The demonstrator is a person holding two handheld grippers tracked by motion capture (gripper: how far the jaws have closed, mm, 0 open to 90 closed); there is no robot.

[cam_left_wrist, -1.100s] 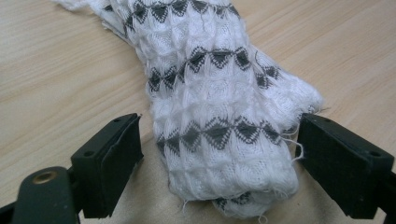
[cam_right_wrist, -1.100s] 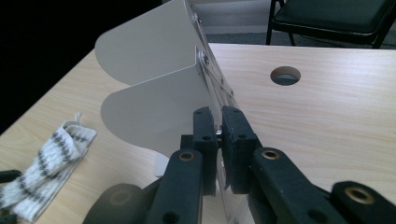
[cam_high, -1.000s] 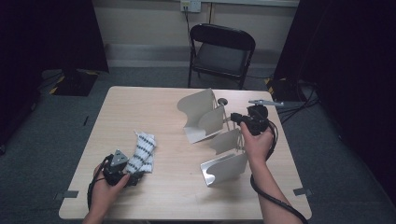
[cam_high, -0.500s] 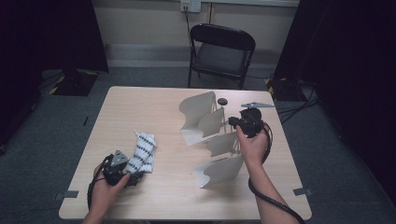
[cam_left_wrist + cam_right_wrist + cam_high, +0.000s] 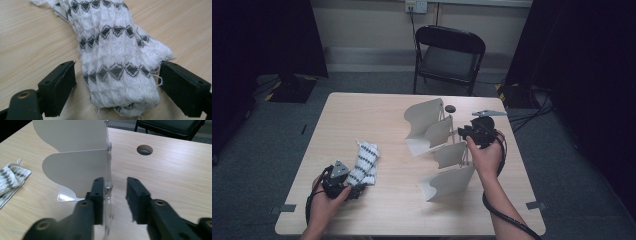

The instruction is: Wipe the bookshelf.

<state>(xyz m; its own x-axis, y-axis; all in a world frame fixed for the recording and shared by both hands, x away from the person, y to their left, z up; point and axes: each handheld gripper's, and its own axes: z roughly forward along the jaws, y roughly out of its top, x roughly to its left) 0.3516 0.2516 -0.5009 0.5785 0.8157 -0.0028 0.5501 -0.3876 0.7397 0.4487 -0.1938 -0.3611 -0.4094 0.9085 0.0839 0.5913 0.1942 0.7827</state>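
White metal rack (image 5: 75, 167) with curved fin-like dividers stands upright on the wooden table (image 5: 175, 170), its thin spine sitting between the right gripper (image 5: 113, 192) jaws, which have just been opening; the left pad touches it, the other's clear.

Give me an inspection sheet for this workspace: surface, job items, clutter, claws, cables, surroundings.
Surface: wooden table, one round hole near the far edge.
Job items: folded patterned cloth at near left; white panel rack standing at centre right.
Clutter: nothing seen.
Claws: left claw open, jaws either side of the cloth end, pads off it. Right claw open, jaws just opening, the rack's thin edge between them, beside the left pad.
Cables: one trails from each claw off the near edge; more on the floor at far right.
Surroundings: black folding chair beyond the table, grey carpet, dark curtains.
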